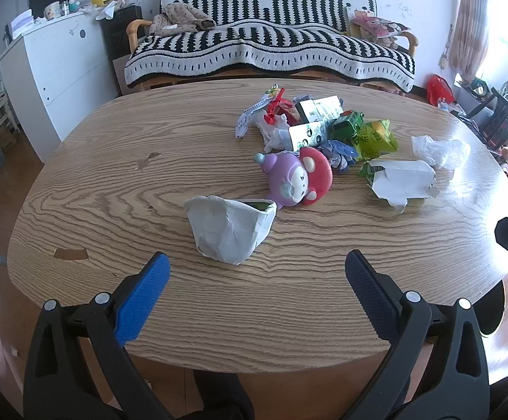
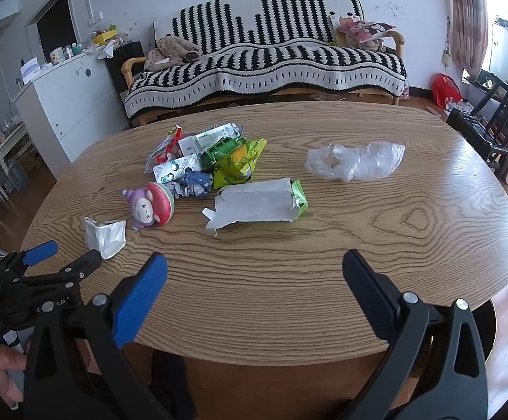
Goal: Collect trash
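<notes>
A crumpled white carton piece (image 1: 231,228) lies on the wooden table (image 1: 114,182), just beyond my open, empty left gripper (image 1: 257,266); it also shows in the right wrist view (image 2: 105,236). A torn white-and-green carton (image 2: 257,204) lies mid-table, ahead of my open, empty right gripper (image 2: 254,269). A clear plastic bag (image 2: 355,161) lies farther right. A heap of wrappers and cartons (image 2: 212,161) sits behind, with a green toy car (image 2: 222,150) on it and a purple-and-red toy (image 2: 150,208) in front.
The left gripper (image 2: 61,262) shows at the left of the right wrist view, beside the white carton piece. A striped sofa (image 2: 264,63) stands behind the table, a white cabinet (image 2: 65,98) to the left, chairs and toys to the right.
</notes>
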`<state>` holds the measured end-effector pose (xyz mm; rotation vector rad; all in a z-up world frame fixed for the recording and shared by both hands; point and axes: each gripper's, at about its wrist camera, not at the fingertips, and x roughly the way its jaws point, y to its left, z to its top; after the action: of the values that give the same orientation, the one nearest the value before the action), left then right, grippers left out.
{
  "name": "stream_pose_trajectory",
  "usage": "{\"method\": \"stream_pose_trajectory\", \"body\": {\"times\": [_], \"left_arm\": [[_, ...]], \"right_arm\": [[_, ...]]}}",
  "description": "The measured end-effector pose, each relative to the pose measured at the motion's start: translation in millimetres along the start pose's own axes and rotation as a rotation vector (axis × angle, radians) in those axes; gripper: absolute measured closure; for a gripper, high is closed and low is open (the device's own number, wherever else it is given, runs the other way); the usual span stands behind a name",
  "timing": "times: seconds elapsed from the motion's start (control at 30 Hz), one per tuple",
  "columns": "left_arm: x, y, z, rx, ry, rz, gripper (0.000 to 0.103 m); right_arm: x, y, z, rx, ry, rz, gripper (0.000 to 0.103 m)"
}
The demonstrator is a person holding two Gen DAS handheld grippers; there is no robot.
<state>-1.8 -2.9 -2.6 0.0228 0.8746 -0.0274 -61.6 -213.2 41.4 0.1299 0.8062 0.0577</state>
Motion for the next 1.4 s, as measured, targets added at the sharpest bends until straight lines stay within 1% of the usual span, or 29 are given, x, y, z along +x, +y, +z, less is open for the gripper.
{"method": "stream_pose_trajectory", "body": {"times": [0.13, 0.27, 0.43, 0.57, 0.67, 0.73, 0.8, 0.9, 1.07, 1.13, 1.2, 1.23, 1.3, 1.37, 1.4], "left_arm": [[0, -2, -2, 0.003, 0.004, -0.002, 0.005], [2, 0, -2, 0.010, 0.012, -0.005, 0.005], [14, 21, -3, -0.011, 0.059, -0.044, 0.005], [33, 30, 9, -0.038, 0.095, -0.049, 0.005], [53, 28, 19, -0.007, 0.108, -0.035, 0.005], [68, 24, 21, 0.010, 0.124, -0.015, 0.005], [82, 26, 23, -0.005, 0.148, -0.011, 0.005], [95, 27, 25, -0.022, 0.155, -0.008, 0.005], [114, 21, 33, 0.000, 0.150, -0.006, 0.005], [118, 19, 36, 0.006, 0.147, -0.003, 0.006], [120, 17, 39, 0.010, 0.145, -0.005, 0.008], [119, 16, 40, 0.015, 0.143, -0.006, 0.010], [117, 12, 40, 0.037, 0.130, -0.011, 0.019], [114, 7, 42, 0.053, 0.121, -0.020, 0.034], [114, 5, 42, 0.061, 0.125, -0.022, 0.035]], "right_arm": [[0, 0, 0, -0.006, 0.001, -0.002, 0.006], [8, 10, -2, -0.032, 0.020, -0.004, 0.006], [23, 7, 2, -0.030, 0.056, 0.010, 0.006], [42, 5, 17, -0.007, 0.073, 0.028, 0.006], [58, 8, 33, -0.009, 0.066, 0.038, 0.006], [73, 9, 43, -0.010, 0.062, 0.023, 0.006], [94, 12, 49, -0.034, 0.083, -0.001, 0.006], [125, 12, 53, -0.059, 0.127, -0.045, 0.006], [160, 4, 54, -0.098, 0.169, -0.050, 0.006], [170, 1, 53, -0.115, 0.182, -0.026, 0.006], [176, -2, 53, -0.147, 0.170, -0.008, 0.006], [178, -2, 52, -0.153, 0.168, -0.001, 0.006], [182, -5, 53, -0.172, 0.152, 0.006, 0.006], [184, -8, 54, -0.176, 0.141, 0.019, 0.006], [185, -9, 55, -0.176, 0.137, 0.033, 0.006]]}}
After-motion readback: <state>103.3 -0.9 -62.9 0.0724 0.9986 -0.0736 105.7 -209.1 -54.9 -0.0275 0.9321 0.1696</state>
